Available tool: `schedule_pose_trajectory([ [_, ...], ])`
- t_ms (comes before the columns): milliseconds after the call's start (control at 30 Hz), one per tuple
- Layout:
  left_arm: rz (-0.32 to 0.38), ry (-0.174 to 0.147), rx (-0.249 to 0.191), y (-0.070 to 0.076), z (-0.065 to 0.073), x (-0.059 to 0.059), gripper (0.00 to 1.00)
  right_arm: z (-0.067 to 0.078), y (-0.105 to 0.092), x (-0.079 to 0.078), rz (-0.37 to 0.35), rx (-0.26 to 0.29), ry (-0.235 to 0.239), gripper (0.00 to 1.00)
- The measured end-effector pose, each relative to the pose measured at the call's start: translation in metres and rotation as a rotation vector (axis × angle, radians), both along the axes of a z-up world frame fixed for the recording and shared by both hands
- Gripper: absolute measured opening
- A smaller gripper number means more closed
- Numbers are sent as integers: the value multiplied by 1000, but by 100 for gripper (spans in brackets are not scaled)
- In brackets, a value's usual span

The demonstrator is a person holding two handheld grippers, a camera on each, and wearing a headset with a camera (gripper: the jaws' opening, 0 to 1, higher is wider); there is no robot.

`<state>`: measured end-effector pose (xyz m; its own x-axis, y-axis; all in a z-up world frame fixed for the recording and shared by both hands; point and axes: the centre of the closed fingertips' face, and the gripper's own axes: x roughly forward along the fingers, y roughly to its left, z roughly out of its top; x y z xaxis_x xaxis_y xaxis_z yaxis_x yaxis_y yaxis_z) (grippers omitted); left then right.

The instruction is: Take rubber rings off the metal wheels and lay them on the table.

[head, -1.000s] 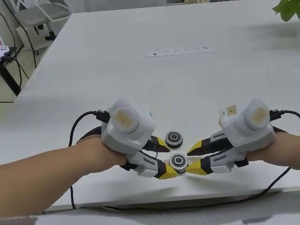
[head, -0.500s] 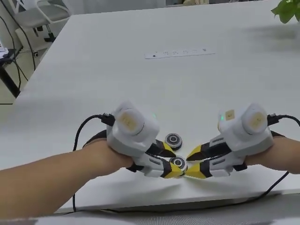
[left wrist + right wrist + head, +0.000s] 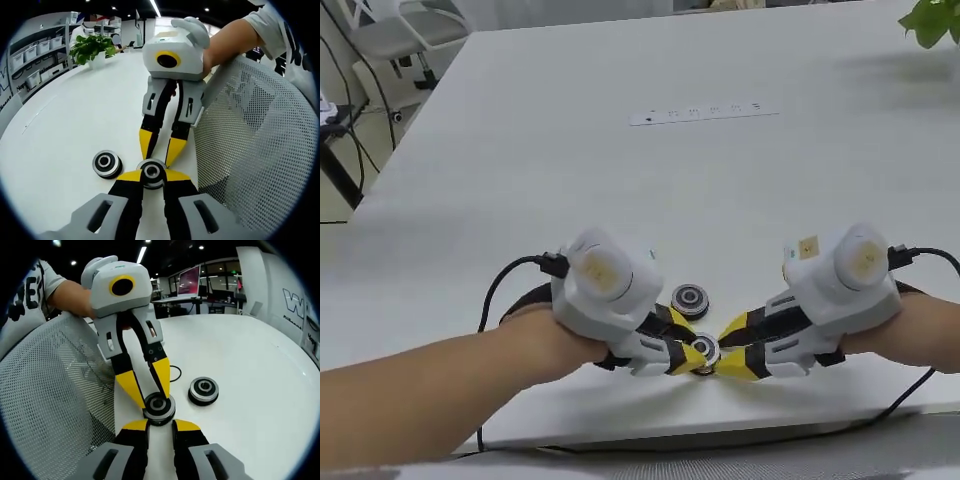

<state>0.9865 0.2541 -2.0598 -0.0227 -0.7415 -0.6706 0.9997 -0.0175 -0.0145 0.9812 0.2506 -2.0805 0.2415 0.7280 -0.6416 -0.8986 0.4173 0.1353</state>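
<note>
A metal wheel with a black rubber ring [image 3: 151,172] sits near the table's front edge, and my left gripper [image 3: 152,176] is shut on it, one yellow tip on each side. My right gripper [image 3: 160,152] faces it from the opposite side, its jaws a little apart. Its fingertips [image 3: 135,425] reach the wheel's [image 3: 159,407] near rim without enclosing it. In the head view both grippers, left [image 3: 688,352] and right [image 3: 725,355], meet at this wheel [image 3: 705,350]. A second ringed wheel [image 3: 690,297] lies flat just beyond them, free of both.
The white table [image 3: 620,180] stretches away with a flat socket strip [image 3: 703,112] in its middle. A potted plant [image 3: 932,18] stands at the far right corner. A mesh office chair [image 3: 255,145] sits close to the table's front edge, and another chair stands at the far left.
Both grippers have come together at the near wheel. The left jaws have shut on it, and the right jaws have narrowed and moved up to its rim.
</note>
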Motion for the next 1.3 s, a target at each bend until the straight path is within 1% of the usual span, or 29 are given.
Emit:
schedule_pose_trajectory([
  [67,-16,-32,6,0,-1,0,9,0,1,0,2,1,-2,14],
  [167,-17,-32,6,0,0,1,9,1,1,0,3,4,-1,14],
  [233,-24,-44,7,0,-1,1,9,1,1,0,5,2,-3,14],
  [367,-15,-45,0,0,-1,2,8,1,0,-1,2,1,3,13],
  [400,-33,-73,-1,-3,-2,4,7,1,0,-1,-1,0,9,11],
  [433,-21,-57,6,-7,-5,2,7,1,0,-2,-1,1,9,11],
  [467,-17,-55,5,-8,-5,3,7,1,-1,-1,-5,3,11,10],
  [567,-16,-57,4,-5,-4,2,7,1,-2,-1,-12,8,22,8],
  [667,-13,-55,-1,-5,-4,3,7,1,-2,-1,-25,18,38,7],
  [767,-9,-54,-8,-4,-4,2,7,0,-3,-1,-38,26,54,4],
  [900,-7,-61,-8,-3,-3,2,7,-1,-3,-1,-50,35,67,3],
  [967,-7,-61,-8,-2,-3,2,7,-1,-3,-1,-62,40,79,1],
  [1133,-6,-66,-10,-1,-2,2,7,-2,-3,0,-68,33,76,0],
  [1233,-4,-66,-10,0,-2,2,7,-2,-4,1,-86,38,92,0],
  [1300,-2,-63,-10,0,-2,2,7,-2,-4,1,-90,34,93,0],
])
